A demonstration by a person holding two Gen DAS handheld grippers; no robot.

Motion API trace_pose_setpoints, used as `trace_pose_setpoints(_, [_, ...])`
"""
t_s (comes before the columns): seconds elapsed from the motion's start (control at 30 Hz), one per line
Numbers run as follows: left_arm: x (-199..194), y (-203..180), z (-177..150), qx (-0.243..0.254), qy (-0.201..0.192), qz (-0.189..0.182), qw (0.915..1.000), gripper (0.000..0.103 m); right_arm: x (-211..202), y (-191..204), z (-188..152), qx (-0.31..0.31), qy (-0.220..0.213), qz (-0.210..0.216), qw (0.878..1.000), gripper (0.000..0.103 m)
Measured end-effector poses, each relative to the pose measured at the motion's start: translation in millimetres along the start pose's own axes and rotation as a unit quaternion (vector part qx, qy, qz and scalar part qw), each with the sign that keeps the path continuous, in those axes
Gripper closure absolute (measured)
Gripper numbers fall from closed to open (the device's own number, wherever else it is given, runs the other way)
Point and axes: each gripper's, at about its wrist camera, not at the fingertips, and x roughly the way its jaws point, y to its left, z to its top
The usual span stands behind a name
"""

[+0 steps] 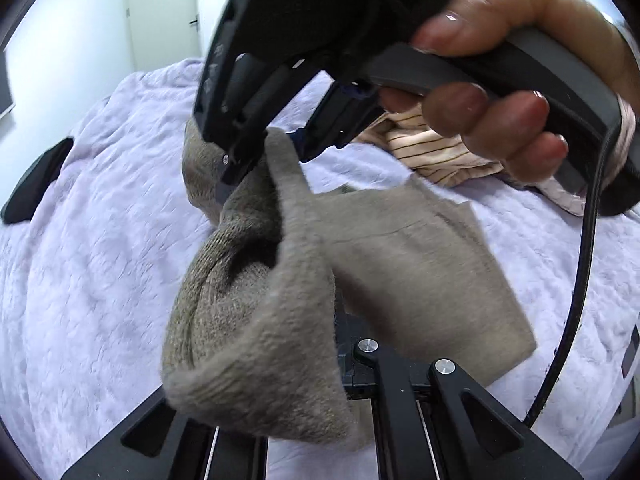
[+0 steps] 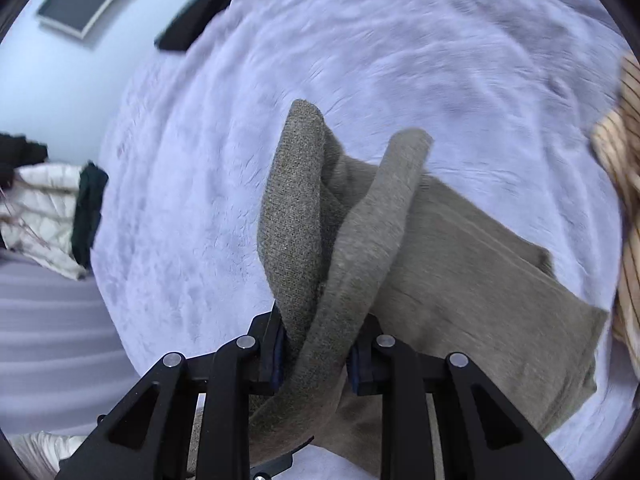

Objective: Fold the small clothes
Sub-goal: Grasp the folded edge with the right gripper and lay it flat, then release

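Note:
A grey-brown knitted garment (image 1: 408,256) lies partly on the lilac blanket (image 1: 100,260) and is lifted at one end. My left gripper (image 1: 304,344) is shut on a bunched fold of it; the left finger is hidden under the cloth. My right gripper (image 1: 276,144), held by a hand (image 1: 500,112), comes in from above and is shut on another edge of the same garment. In the right wrist view the right gripper (image 2: 316,356) pinches two folded edges of the garment (image 2: 460,264), which drapes down to the right.
A cream striped garment (image 1: 432,148) lies crumpled on the blanket behind the hand; it also shows at the right edge of the right wrist view (image 2: 624,184). A black object (image 1: 36,180) lies at the blanket's far left edge. A white wall and door stand behind.

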Motion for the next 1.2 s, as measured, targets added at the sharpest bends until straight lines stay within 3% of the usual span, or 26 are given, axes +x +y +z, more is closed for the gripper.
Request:
trace_pose_setpoints(0.13, [2.7,-41.2,10.8,0.047,-0.007,-0.022,0.9986,0.095,-46.0,-37.2,-31.5,0.044,-0.074,0.023,0.996,0.077])
trace_pose_setpoints(0.3, [27.1,-96.0,4.5,0.087,0.019,-0.058,0.9944,0.095,-76.3,-112.1,-91.9,0.121,-0.138,0.05,0.982,0.077])
trace_pose_setpoints(0.4, [51.3,-125.9,-16.0,0.108,0.059,-0.069,0.99,0.095,-69.6,-155.4,-129.7,0.164,-0.147,0.055,0.974,0.077])
trace_pose_setpoints(0.53, [73.1,-137.2,-39.9,0.1,0.115,-0.068,0.986,0.095,-22.9,-210.8,-173.9,0.254,-0.119,0.062,0.958,0.072])
trace_pose_setpoints(0.67, [61.6,-143.9,-49.2,0.104,0.124,-0.051,0.9855,0.095,-4.7,-234.5,-200.6,0.323,-0.15,0.121,0.927,0.064])
trace_pose_setpoints(0.7, [57.6,-143.0,-49.7,0.106,0.126,-0.049,0.9851,0.095,-5.4,-235.1,-201.0,0.328,-0.153,0.122,0.924,0.063])
trace_pose_setpoints(0.9, [18.2,-114.4,-52.4,0.066,0.134,-0.068,0.9864,0.095,-21.9,-226.9,-192.9,0.328,-0.153,0.099,0.927,0.059])
trace_pose_setpoints(0.93, [13.2,-112.3,-51.4,0.061,0.136,-0.072,0.9863,0.095,-23.3,-227.5,-191.7,0.331,-0.154,0.099,0.926,0.061])
trace_pose_setpoints(0.97, [7.4,-109.2,-53.4,0.058,0.136,-0.074,0.9862,0.095,-25.0,-227.5,-187.5,0.332,-0.151,0.089,0.927,0.08])
trace_pose_setpoints(1.0, [3.6,-105.9,-54.3,0.057,0.136,-0.073,0.9864,0.095,-27.1,-224.7,-183.5,0.328,-0.15,0.077,0.929,0.083])
trace_pose_setpoints(1.1, [-2.3,-99.7,-54.1,0.053,0.141,-0.061,0.9868,0.095,-36.7,-214.8,-165.6,0.284,-0.165,0.03,0.944,0.084])
trace_pose_setpoints(1.2, [-6.1,-88.2,-55.9,0.024,0.152,-0.05,0.9868,0.095,-37.8,-221.0,-156.7,0.284,-0.162,-0.009,0.945,0.084])
